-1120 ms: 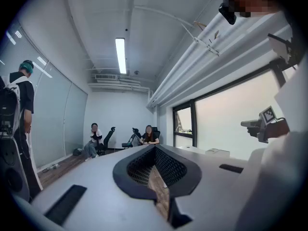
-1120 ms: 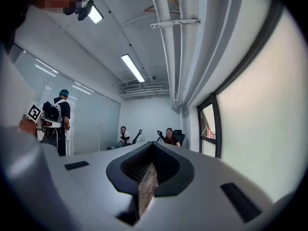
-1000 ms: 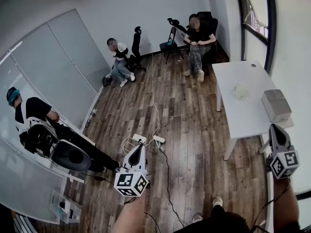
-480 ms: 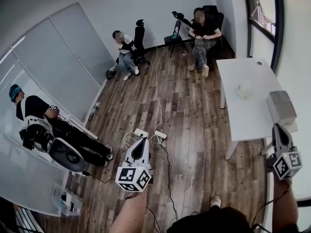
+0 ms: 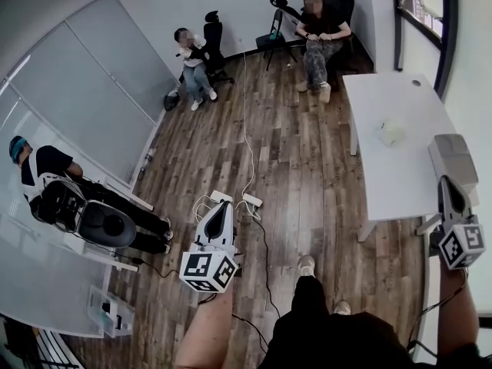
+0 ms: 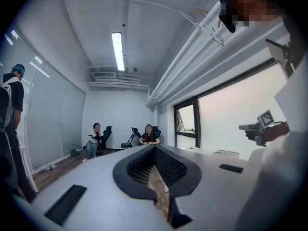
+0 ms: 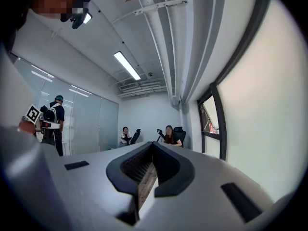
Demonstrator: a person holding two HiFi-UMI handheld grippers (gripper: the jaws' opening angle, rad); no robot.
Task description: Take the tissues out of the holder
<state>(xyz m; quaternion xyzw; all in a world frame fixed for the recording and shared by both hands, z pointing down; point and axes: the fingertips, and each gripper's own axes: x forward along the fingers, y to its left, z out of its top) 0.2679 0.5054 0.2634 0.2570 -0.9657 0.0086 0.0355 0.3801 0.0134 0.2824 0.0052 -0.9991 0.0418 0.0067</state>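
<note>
Head view looks down — claw views level (sharing seated people (image 5: 321, 33)).

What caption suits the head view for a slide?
Left gripper and right gripper hover over wooden floor near a white table bearing a grey tissue holder.

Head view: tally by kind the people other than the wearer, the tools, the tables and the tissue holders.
Seated people: 2
Standing person: 1
Tools, left tool and right tool: 2
White table: 1
Tissue holder: 1
Total: 7
</note>
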